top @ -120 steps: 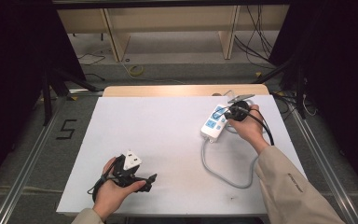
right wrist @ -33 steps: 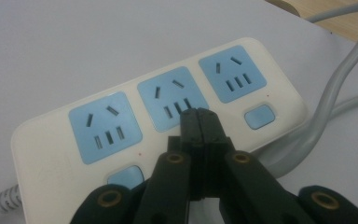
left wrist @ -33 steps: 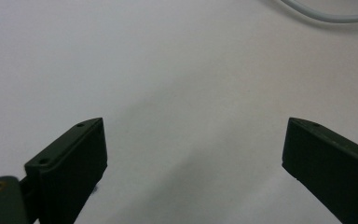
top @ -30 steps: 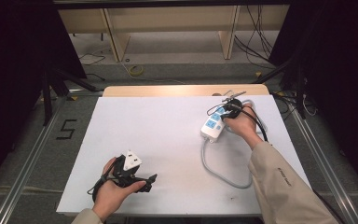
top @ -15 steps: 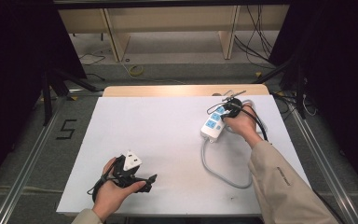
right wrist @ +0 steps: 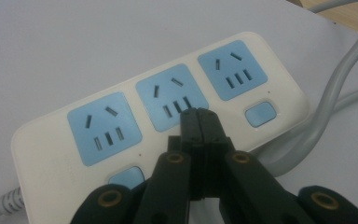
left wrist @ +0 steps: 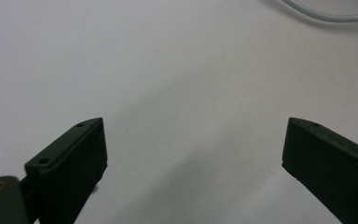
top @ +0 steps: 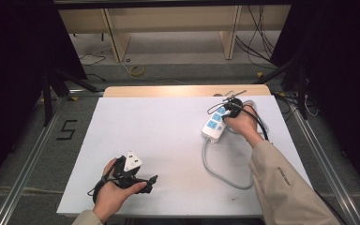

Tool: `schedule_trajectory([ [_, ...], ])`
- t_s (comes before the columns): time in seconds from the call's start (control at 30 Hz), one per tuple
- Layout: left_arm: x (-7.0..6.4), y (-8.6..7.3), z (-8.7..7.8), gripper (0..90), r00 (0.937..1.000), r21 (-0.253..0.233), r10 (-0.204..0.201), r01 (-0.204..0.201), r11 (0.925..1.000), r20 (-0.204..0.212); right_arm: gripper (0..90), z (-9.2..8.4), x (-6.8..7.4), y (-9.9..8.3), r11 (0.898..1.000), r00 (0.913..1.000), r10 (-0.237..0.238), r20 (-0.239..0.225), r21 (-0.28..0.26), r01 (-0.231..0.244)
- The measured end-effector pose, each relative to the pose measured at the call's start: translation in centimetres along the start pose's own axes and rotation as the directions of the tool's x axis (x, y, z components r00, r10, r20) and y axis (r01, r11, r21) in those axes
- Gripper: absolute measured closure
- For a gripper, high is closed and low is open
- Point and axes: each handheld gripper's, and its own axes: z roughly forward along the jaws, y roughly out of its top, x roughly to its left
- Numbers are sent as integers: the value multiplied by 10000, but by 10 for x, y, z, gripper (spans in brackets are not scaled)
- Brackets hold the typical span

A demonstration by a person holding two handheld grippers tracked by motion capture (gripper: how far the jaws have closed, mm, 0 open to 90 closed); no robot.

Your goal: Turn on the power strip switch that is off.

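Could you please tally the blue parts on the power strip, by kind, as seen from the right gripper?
On the power strip:
Blue socket faces: 3
Blue switch buttons: 2 visible
Total: 5

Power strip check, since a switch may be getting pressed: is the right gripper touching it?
Cannot tell: in the right gripper view the shut right gripper overlaps the power strip, hiding any contact.

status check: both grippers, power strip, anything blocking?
Right gripper shut, tips over power strip middle switch spot. Left gripper open, nothing between jaws, over bare table. Grey cable loops near strip; nothing blocking.
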Motion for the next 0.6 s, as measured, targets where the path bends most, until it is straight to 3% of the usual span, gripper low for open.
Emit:
schedule_trajectory([
  [0.6, -1, 0, 0, 61, 10000, -41, 4, -4, 10000, 12, 900, 0, 2, 1, 9999, 9999, -7, 115, 135, 5],
])
